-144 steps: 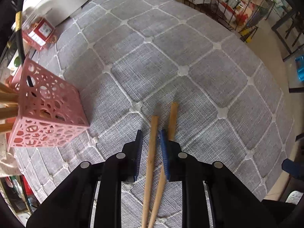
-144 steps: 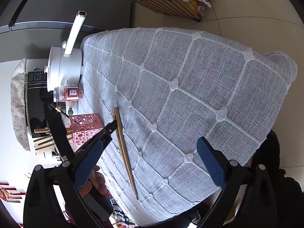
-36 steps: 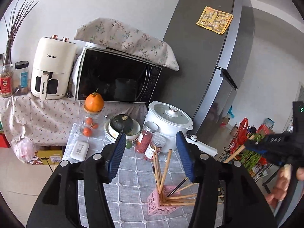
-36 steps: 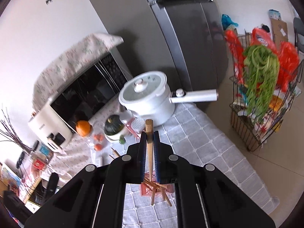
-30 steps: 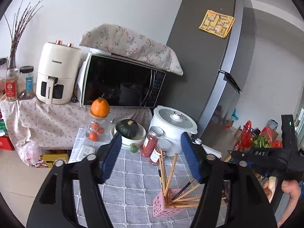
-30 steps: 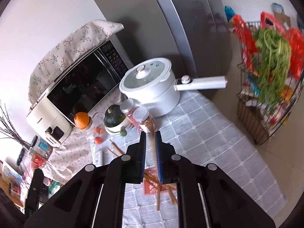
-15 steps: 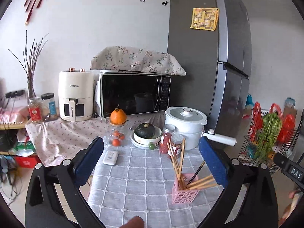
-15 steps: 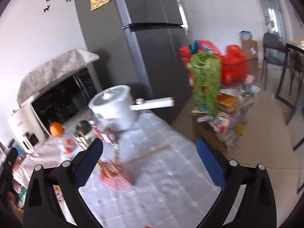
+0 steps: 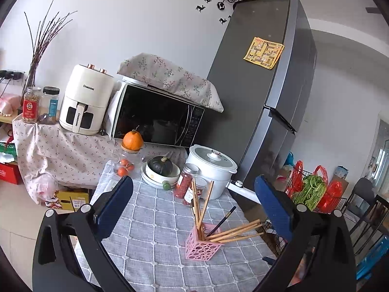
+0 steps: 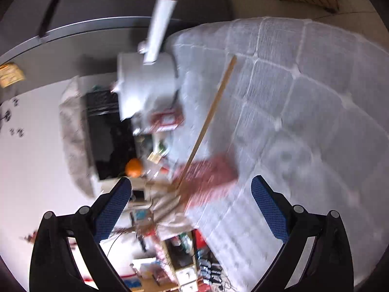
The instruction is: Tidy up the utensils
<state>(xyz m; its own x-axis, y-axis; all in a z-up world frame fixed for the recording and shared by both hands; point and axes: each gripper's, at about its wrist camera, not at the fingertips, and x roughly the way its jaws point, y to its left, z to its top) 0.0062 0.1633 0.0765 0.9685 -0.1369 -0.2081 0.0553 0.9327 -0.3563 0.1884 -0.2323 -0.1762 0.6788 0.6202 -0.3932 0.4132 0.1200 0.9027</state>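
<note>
The left gripper (image 9: 193,202) is spread wide with nothing between its blue, dimpled pads. Ahead of it and slightly to its right, a square pink holder (image 9: 200,247) of perforated plastic stands on the grey quilted tablecloth (image 9: 155,238), filled with slim round wooden chopsticks (image 9: 233,231) that fan out toward the right, plus one black stick. Beyond it stand a white lidded pot (image 9: 211,168) and a glossy black microwave (image 9: 158,119). The right gripper (image 10: 190,194) is likewise released and empty; its view is motion-blurred, with the holder a pink smear just ahead and one long wooden chopstick (image 10: 209,119) slanting away. A second ago that chopstick was clenched between the right pads; the left gripper's jaws were narrower then
</note>
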